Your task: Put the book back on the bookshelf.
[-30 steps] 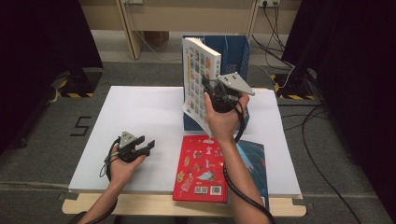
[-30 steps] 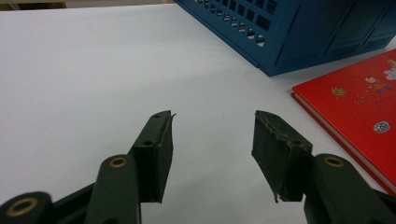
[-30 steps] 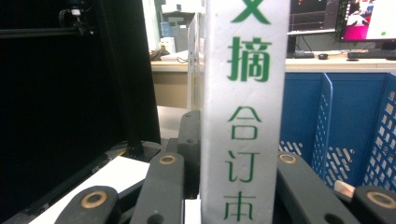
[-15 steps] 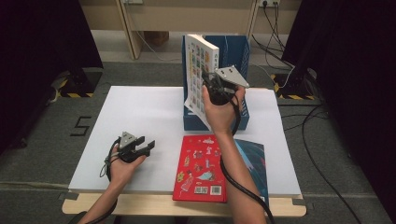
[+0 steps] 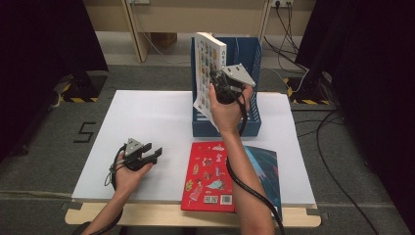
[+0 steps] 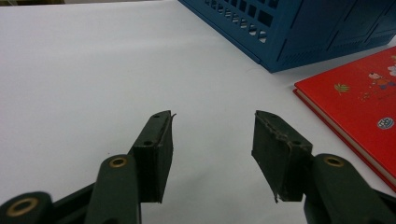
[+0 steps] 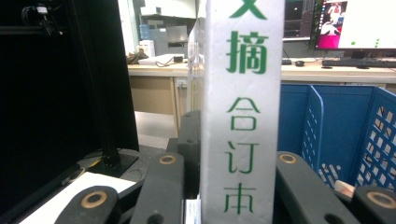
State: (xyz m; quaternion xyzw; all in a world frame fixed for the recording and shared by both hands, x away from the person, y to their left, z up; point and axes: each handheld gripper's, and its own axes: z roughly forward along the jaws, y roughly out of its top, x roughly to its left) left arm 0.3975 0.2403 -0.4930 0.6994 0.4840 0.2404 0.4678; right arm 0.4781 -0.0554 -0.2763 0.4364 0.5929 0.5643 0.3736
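White paperback book point(image 5: 205, 73): held upright above blue file basket point(image 5: 250, 63) at far edge of worktop point(image 5: 147, 117); spine clamped between right gripper point(image 5: 218, 83) fingers point(image 7: 163, 182). Left gripper point(image 5: 149, 154): fingers point(image 6: 156, 154) spread, nothing between, near front left corner. Red book point(image 5: 210, 176): flat at front edge.

Held upright in the right gripper point(image 5: 222, 84), a thick book point(image 5: 208, 68), over the left part of the crate point(image 5: 249, 63) at the table's point(image 5: 147, 117) far middle. Nearer, just before the crate, a flat book point(image 5: 210, 178), apparently overlapping another book point(image 5: 264, 166) to its right. Well left of these, near the front edge, the left gripper point(image 5: 152, 152).
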